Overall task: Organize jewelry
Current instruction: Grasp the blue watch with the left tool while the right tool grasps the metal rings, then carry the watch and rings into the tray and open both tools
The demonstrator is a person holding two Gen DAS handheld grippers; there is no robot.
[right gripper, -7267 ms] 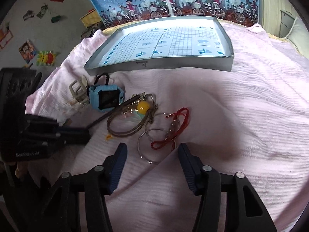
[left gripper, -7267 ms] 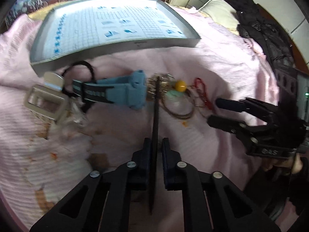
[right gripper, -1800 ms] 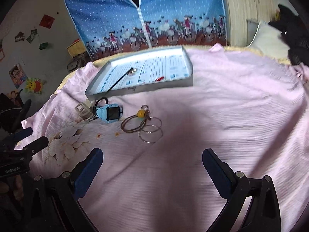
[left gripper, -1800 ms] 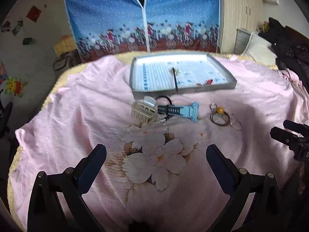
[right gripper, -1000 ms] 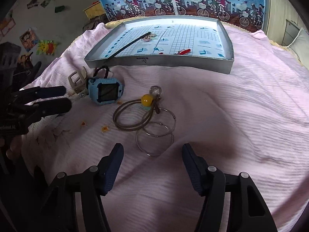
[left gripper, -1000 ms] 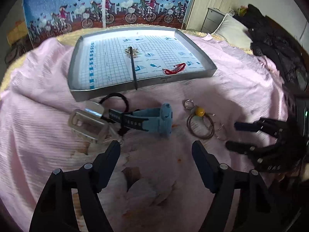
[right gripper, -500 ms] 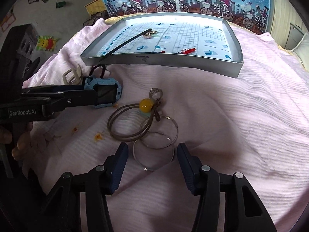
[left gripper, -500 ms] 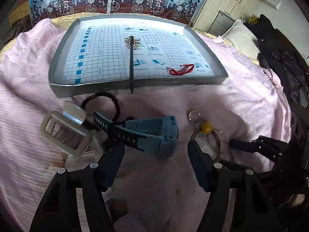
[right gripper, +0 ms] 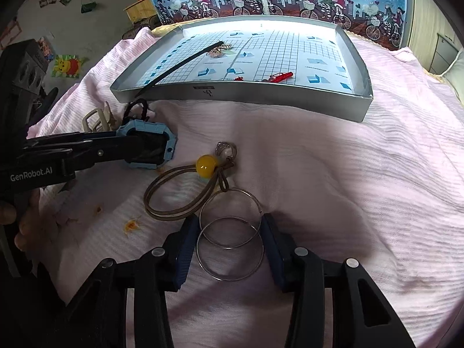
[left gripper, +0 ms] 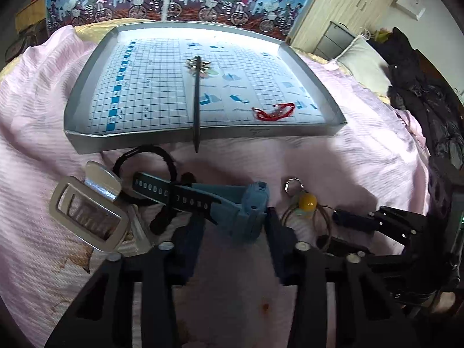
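A blue watch (left gripper: pixel 249 211) with a dark perforated strap lay on the pink bed (right gripper: pixel 333 174), at 7 o'clock from the grey tray (right gripper: pixel 261 92). The left hand-held gripper (left gripper: pixel 233 229) stood part open, its pads either side of the watch case; contact was unclear. Two silver hoops (right gripper: pixel 230 237) lay between the part-open pads of the right hand-held gripper (right gripper: pixel 230 246), unsqueezed.
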